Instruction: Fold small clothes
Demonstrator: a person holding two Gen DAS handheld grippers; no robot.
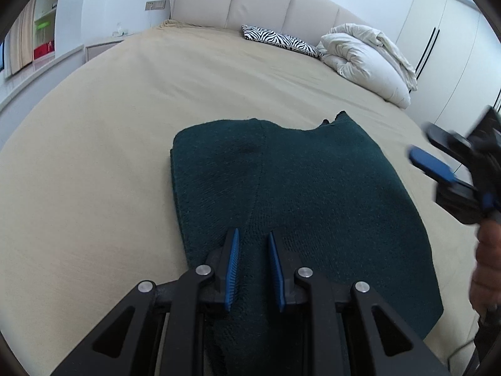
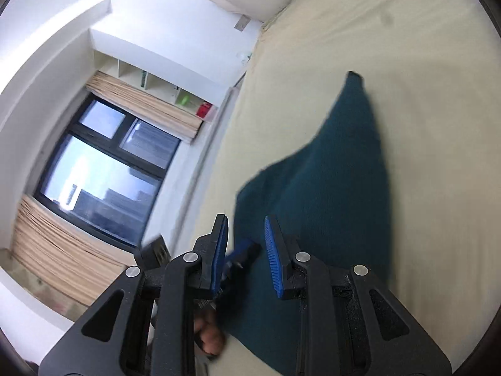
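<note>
A dark green knit garment lies folded on the beige bed, its near end running under my left gripper. That gripper hangs just over the cloth, its blue pads a narrow gap apart and nothing pinched between them. My right gripper is blurred at the right edge, off the garment's right side, tilted and narrowly open. In the right wrist view the right gripper is rolled sideways above the garment, empty. Past its pads I see the left gripper's fingers.
A white duvet and a zebra pillow lie by the padded headboard. Wardrobe doors stand to the right. A window and shelves are left of the bed. A person's hand holds the right gripper.
</note>
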